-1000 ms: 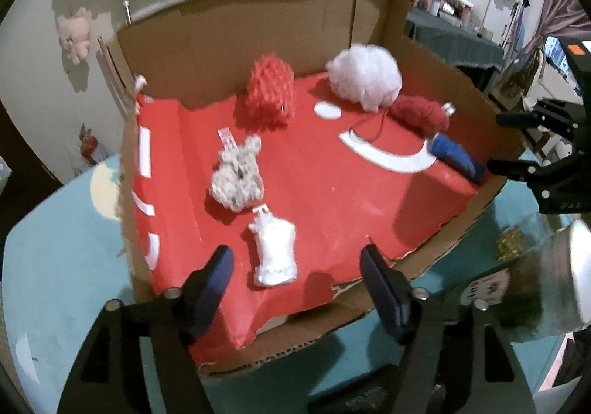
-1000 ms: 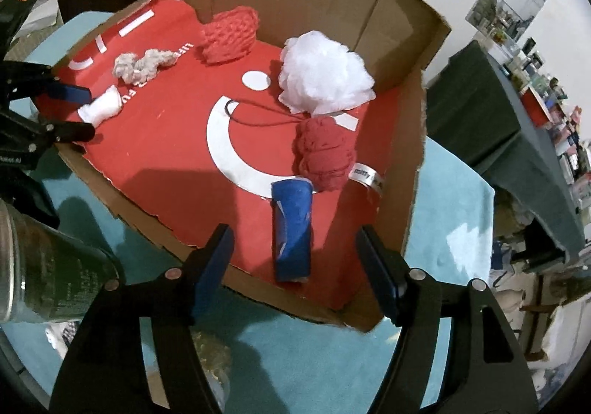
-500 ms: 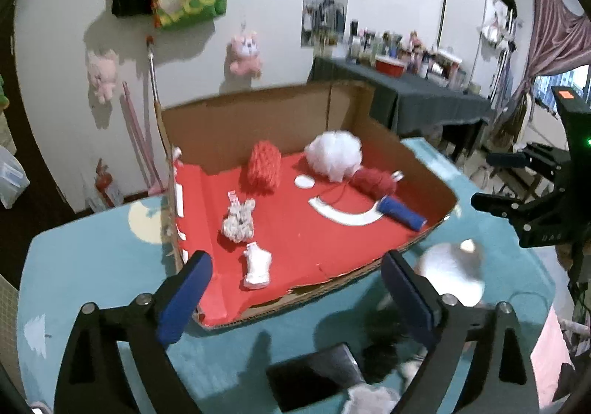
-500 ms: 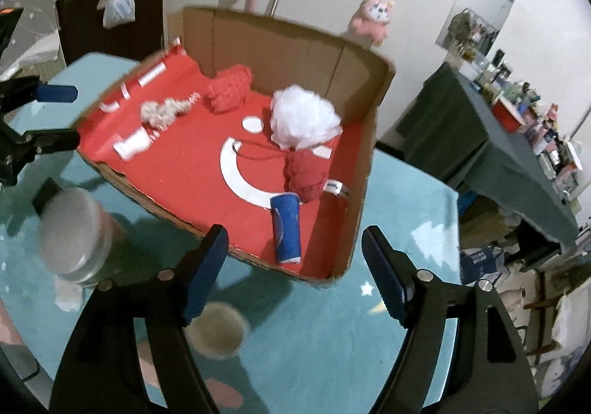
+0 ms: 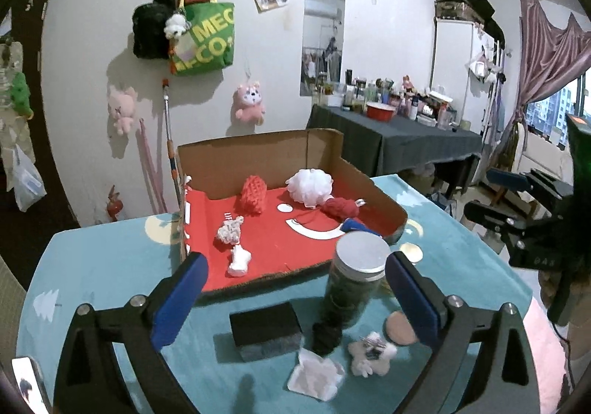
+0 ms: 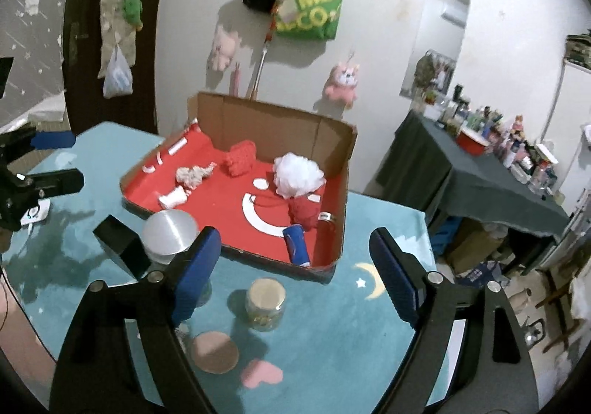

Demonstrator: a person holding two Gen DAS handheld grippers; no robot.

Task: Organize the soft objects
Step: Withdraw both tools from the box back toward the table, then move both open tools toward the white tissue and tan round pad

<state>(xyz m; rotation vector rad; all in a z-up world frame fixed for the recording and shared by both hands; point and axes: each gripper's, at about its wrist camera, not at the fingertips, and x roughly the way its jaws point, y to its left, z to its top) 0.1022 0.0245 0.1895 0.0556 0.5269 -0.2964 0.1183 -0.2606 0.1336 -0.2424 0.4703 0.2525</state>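
Note:
A cardboard box (image 5: 258,159) with a red floor stands on the teal table (image 5: 96,266). In it lie a white puff (image 5: 309,187), a red knit piece (image 5: 254,194), a red yarn ball (image 5: 338,208), a blue roll (image 6: 297,247), a beige knit piece (image 5: 229,231) and a white roll (image 5: 239,260). My left gripper (image 5: 291,299) is open and empty, held high in front of the box. My right gripper (image 6: 295,277) is open and empty, to the right of the left gripper and above the table.
In front of the box stand a tall jar with a silver lid (image 5: 354,281), a small jar (image 6: 265,305), a black block (image 5: 266,331), a black soft lump (image 5: 327,336), a white cloth (image 5: 314,377), a small white plush (image 5: 371,356) and a pink pad (image 6: 215,353).
Both grippers have pulled back and up from the box, so it looks smaller and the table items in front have come into view. Both stay open.

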